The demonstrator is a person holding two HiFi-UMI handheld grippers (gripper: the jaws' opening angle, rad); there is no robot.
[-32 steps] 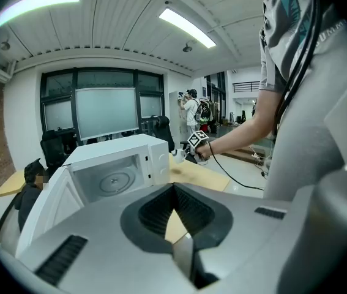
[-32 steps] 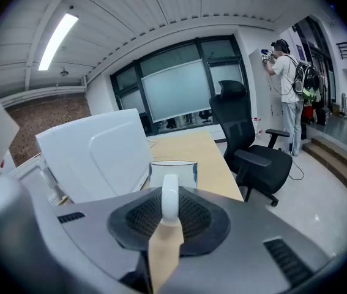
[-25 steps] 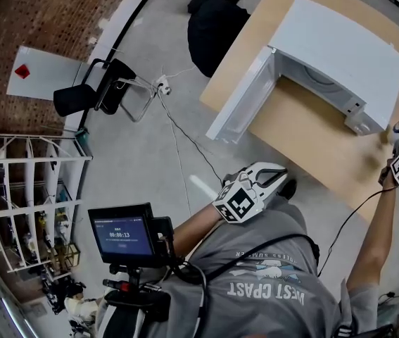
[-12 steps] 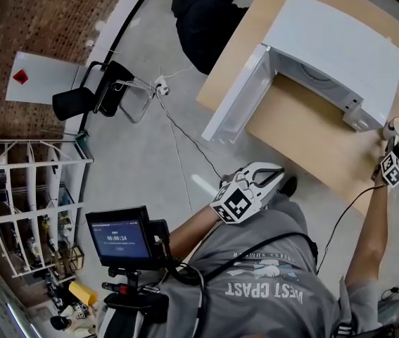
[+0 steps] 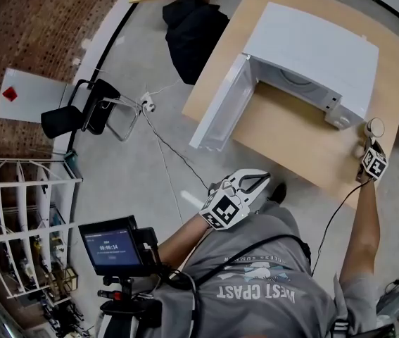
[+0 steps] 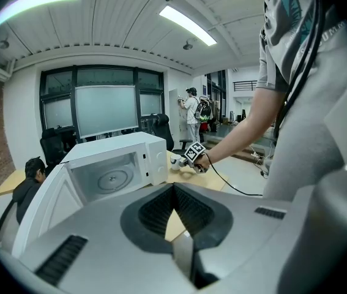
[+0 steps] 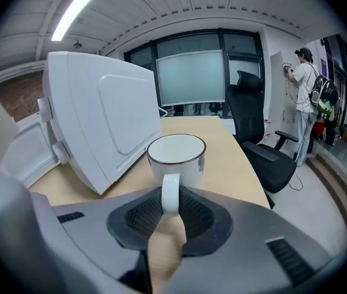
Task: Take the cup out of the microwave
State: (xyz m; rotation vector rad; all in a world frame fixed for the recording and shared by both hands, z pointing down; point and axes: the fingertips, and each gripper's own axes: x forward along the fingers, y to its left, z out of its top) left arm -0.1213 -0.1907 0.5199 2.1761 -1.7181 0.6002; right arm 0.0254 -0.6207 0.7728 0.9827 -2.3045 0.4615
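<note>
A white cup [image 7: 176, 155] with a dark rim hangs by its handle between my right gripper's [image 7: 170, 199] pads, which are shut on it. In the head view this cup [image 5: 375, 127] is just right of the white microwave [image 5: 312, 55], over the wooden table [image 5: 290, 136], with my right gripper [image 5: 369, 145] behind it. The microwave door [image 5: 217, 115] stands wide open and its cavity [image 6: 109, 179] holds only the glass turntable. My left gripper [image 5: 257, 182] stays near my body off the table's front edge, its jaws [image 6: 173, 188] together and holding nothing.
A black office chair [image 7: 259, 133] stands at the table's far right. A person in dark clothes [image 5: 192, 30] sits on the floor left of the table. A folding chair [image 5: 79, 108], a cable [image 5: 167, 153] across the floor and a white rack [image 5: 23, 210] lie to the left.
The whole head view has shifted. My right gripper has come a little lower with the cup, staying beside the microwave's right front corner. The left gripper has drifted slightly.
</note>
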